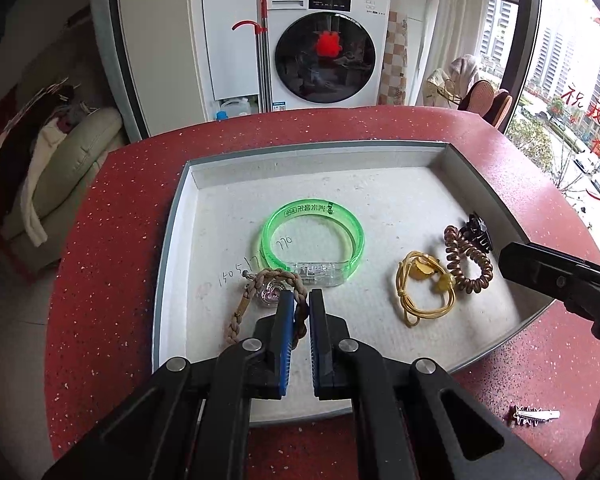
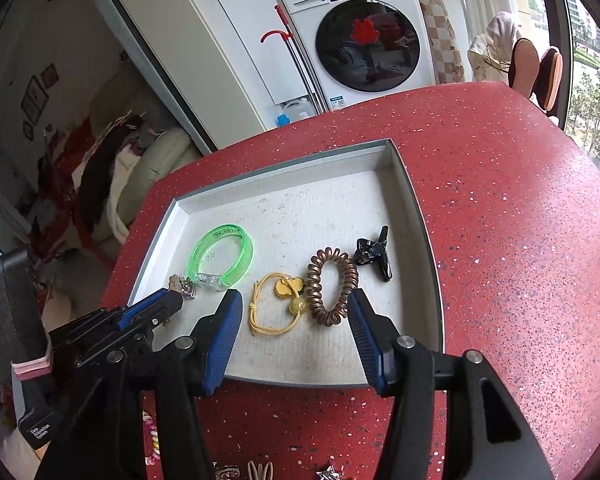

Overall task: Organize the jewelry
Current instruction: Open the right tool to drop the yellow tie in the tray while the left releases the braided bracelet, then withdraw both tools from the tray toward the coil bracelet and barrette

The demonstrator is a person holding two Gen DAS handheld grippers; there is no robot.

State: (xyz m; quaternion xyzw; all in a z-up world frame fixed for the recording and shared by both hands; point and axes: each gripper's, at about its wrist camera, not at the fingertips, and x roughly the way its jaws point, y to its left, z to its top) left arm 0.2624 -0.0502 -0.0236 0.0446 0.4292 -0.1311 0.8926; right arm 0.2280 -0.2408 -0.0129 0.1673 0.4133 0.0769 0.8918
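Five pieces lay in the grey tray (image 1: 172, 240) on the red surface (image 1: 100, 216) in the left wrist view: the left tool (image 1: 303, 300) was clamped on a braided bracelet (image 1: 260, 284) at the near left, just beside a green bangle (image 1: 312, 236). In the right wrist view, the right tool (image 2: 294, 304) stood apart over a yellow cord tie (image 2: 272, 312) and a brown spiral tie (image 2: 332, 288), a black claw clip (image 2: 374, 254) to their far right.

Ahead of the left tool's blue-padded fingers (image 1: 286, 312) lies a translucent neon-green plastic bangle (image 1: 312, 236) with dark lettering; a tan braided cord bracelet (image 1: 256, 300) sits between them. Right of it: yellow cord loop (image 1: 420, 288), bronze spiral hair tie (image 1: 466, 260), glossy black claw clip (image 2: 374, 254), on a white-lined grey tray (image 1: 172, 264) over red white-speckled tabletop (image 1: 100, 248).
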